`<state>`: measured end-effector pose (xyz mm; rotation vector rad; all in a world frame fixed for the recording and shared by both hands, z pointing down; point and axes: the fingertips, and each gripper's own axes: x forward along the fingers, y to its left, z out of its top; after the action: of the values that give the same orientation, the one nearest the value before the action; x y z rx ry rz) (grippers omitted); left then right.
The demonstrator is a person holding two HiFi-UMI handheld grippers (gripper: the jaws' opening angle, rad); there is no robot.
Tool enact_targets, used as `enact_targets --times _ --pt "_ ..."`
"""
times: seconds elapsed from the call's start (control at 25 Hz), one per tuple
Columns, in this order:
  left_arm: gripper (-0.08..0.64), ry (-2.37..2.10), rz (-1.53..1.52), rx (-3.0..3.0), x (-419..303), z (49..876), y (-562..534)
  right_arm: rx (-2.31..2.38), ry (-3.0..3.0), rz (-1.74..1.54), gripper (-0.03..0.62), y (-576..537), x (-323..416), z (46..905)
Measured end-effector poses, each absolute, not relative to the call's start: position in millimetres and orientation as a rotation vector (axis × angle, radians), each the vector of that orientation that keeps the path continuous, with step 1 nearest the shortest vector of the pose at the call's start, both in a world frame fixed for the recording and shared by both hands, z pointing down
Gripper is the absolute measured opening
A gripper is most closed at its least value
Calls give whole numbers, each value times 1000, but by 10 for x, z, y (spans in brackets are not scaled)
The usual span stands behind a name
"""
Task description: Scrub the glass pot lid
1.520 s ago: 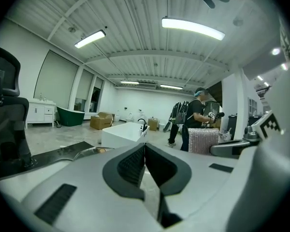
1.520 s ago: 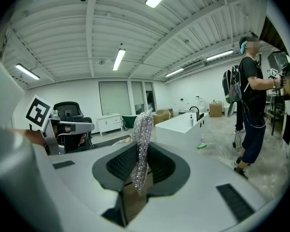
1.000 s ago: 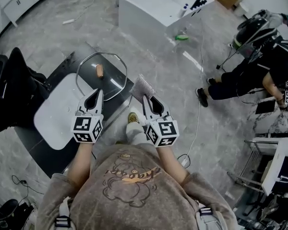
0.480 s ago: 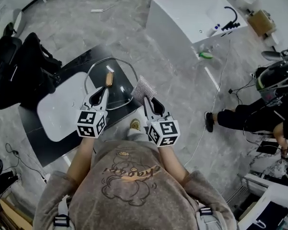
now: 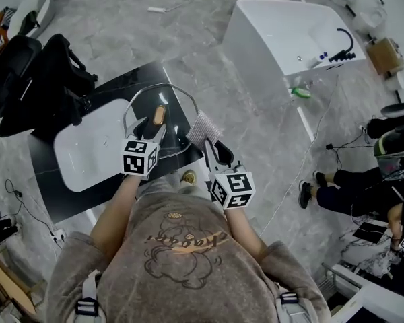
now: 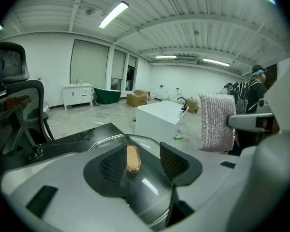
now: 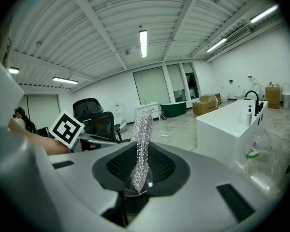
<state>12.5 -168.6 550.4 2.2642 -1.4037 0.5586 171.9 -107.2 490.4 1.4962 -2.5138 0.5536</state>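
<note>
Glass pot lid (image 5: 180, 118), centre frame: wooden knob (image 5: 159, 115) between just-opened jaws of left gripper (image 5: 152, 128); right gripper (image 5: 213, 147) clamped on scrubber (image 5: 203, 129).

- The glass pot lid (image 5: 175, 128) lies on the counter (image 5: 131, 79), just right of the basin (image 5: 87, 150) set into it.
- The handle (image 5: 159, 115) sits at the lid's centre.
- The scrub pad (image 5: 203, 128) stands at the lid's right edge.
- The chair (image 5: 40, 79) stands left of the counter.
- The bathtub (image 5: 276, 32) stands behind the counter, to the right, well apart.
</note>
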Motion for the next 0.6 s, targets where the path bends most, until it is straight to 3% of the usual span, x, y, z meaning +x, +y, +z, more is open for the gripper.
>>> enact_targets --times 0.32,0.6 --pt "212 -1409 701 2135 118 6170 -2067 1509 -2458 592 81 -1221 1744 5009" --pt "187 -1393 670 2081 170 6272 -2097 1430 -2444 570 81 -1458 1679 5084"
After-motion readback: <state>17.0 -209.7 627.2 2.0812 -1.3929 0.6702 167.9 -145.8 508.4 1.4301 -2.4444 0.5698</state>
